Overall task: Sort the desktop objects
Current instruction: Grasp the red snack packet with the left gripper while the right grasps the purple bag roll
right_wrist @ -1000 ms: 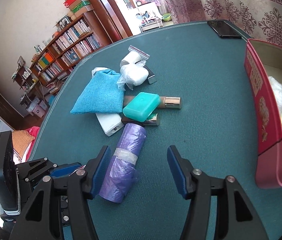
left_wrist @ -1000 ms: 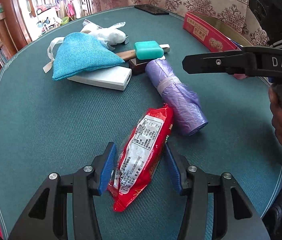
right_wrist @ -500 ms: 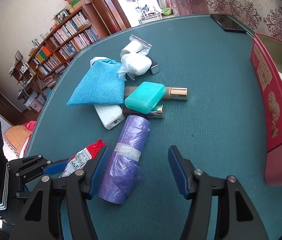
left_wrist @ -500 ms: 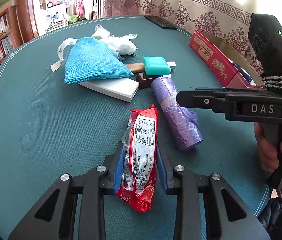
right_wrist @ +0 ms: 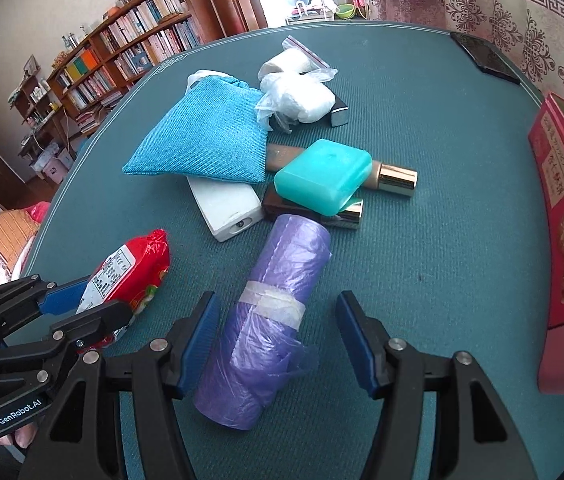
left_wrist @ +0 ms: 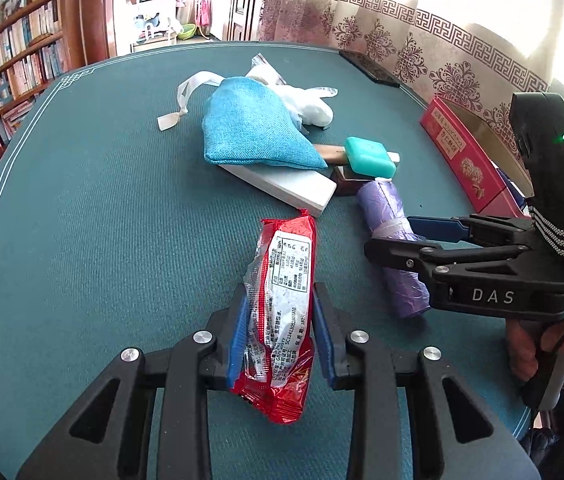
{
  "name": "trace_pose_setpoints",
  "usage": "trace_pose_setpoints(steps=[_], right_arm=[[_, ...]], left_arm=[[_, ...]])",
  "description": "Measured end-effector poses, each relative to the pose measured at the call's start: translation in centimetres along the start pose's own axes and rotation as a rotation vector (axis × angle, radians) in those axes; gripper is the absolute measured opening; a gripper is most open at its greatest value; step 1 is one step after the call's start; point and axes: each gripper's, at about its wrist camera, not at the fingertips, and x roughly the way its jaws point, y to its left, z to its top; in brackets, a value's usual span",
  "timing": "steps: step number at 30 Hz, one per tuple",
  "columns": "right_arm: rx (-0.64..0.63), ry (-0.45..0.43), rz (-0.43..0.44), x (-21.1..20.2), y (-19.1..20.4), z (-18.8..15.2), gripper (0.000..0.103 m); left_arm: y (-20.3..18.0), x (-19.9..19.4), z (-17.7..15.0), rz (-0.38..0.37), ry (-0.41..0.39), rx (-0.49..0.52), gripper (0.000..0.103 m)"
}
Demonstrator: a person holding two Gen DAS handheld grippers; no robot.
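- The left gripper (left_wrist: 280,330) has its blue pads pressed on both sides of a red snack packet (left_wrist: 282,312), so its jaws are clamped on it
- The far end of the packet sticks out past the fingers, and the near end hangs below them, just over the green table (left_wrist: 94,240)
- The right gripper (right_wrist: 278,340) has its jaws wide apart, one finger on each side of a purple roll of bags (right_wrist: 270,320)
- The left pad looks very close to the roll, maybe touching it, but the right pad is well apart from it
- The purple roll lies flat on the table with a band of white tape round its middle
- Just past the roll sits a pile of things: a teal soap box (right_wrist: 324,176) on top of a brown tube with a gold cap (right_wrist: 396,180), and a blue cloth bag (right_wrist: 206,140) lying over a flat white box (right_wrist: 226,208)
- Behind the pile are some white things in clear plastic bags (right_wrist: 298,96)
- A red box (right_wrist: 562,220) with its lid off stands at the right edge of the table
- A black phone (right_wrist: 486,58) lies at the far edge of the table
- A person's hand (left_wrist: 542,344) holds the handle of the right gripper
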Motion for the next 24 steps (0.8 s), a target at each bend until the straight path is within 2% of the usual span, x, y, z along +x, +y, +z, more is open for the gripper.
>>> trace_pose_setpoints(steps=[2,4,5,11,19,24], right_arm=[[-0.027,0.001,-0.02,0.2,0.4,0.0,0.063],[-0.056,-0.001,-0.041,0.3,0.8,0.0,0.053],[-0.065,0.0,-0.034,0.3,0.9,0.0,0.048],[-0.047,-0.022,-0.003,-0.2,0.2,-0.2,0.035],[0.023,-0.078,0.061,-2.1,-1.4,-0.8,0.035],[0.053,-0.117,0.069,-3.2,-2.2,-0.6,0.035]], left_arm=[[0.2,0.0,0.1,-0.002,-0.004,-0.016,0.033],[0.3,-0.2,0.1,-0.008,-0.01,-0.028,0.033],[0.2,-0.2,0.1,-0.011,-0.012,-0.035,0.033],[0.2,-0.6,0.4,-0.034,-0.033,-0.073,0.033],[-0.9,-0.8,1.4,-0.049,-0.05,-0.059,0.033],[-2.1,-0.6,1.7,-0.059,-0.046,-0.036,0.033]])
